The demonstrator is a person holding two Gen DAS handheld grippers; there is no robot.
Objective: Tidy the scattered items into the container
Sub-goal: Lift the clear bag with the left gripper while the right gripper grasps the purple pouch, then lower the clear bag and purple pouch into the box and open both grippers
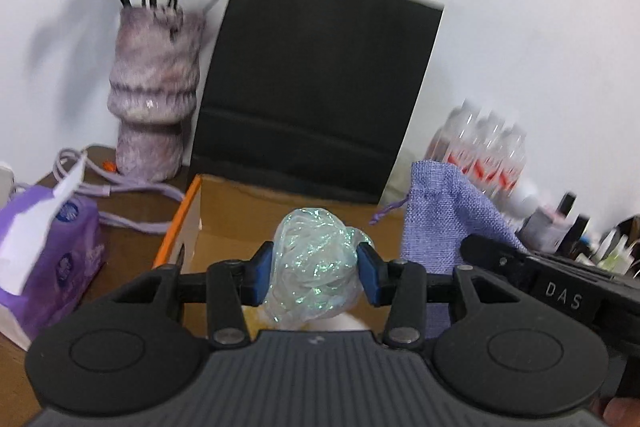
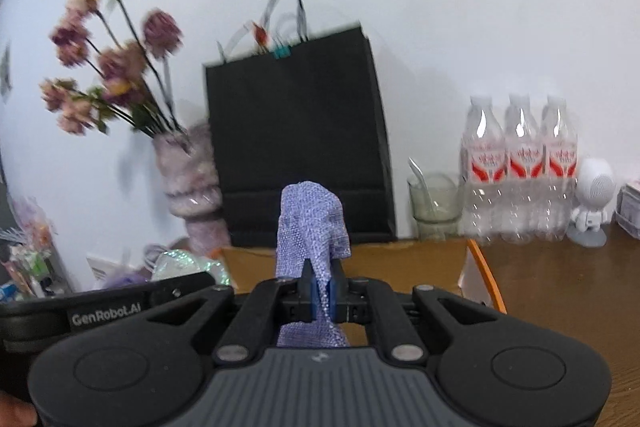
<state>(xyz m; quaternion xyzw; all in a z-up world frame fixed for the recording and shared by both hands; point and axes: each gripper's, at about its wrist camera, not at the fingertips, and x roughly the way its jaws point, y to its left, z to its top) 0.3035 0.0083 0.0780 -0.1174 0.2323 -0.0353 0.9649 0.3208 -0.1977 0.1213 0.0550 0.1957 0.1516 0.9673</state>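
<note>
1. A purple tissue pack [image 1: 48,251] lies far left on the wooden table [image 2: 560,291].
2. The left gripper [image 1: 316,273] clamps an iridescent ribbon bundle [image 1: 316,259] over the open cardboard box [image 1: 188,215].
3. The right gripper [image 2: 325,293], nearly closed, pinches a lilac drawstring pouch [image 2: 312,223] above that box.
4. 3 water bottles [image 2: 520,163] stand right.

A black paper bag [image 2: 298,143] is standing upright against the white wall [image 2: 440,7], its handles sticking up. Just beside it, a mottled purple vase [image 1: 154,99] is holding dried pink flowers [image 2: 104,67]. Three clear water bottles [image 2: 520,167] are lining up along the wall, a glass cup [image 2: 434,205] sitting between them and the bag. A purple tissue pack [image 1: 48,259] is resting on the brown worktop [image 2: 560,287].
</note>
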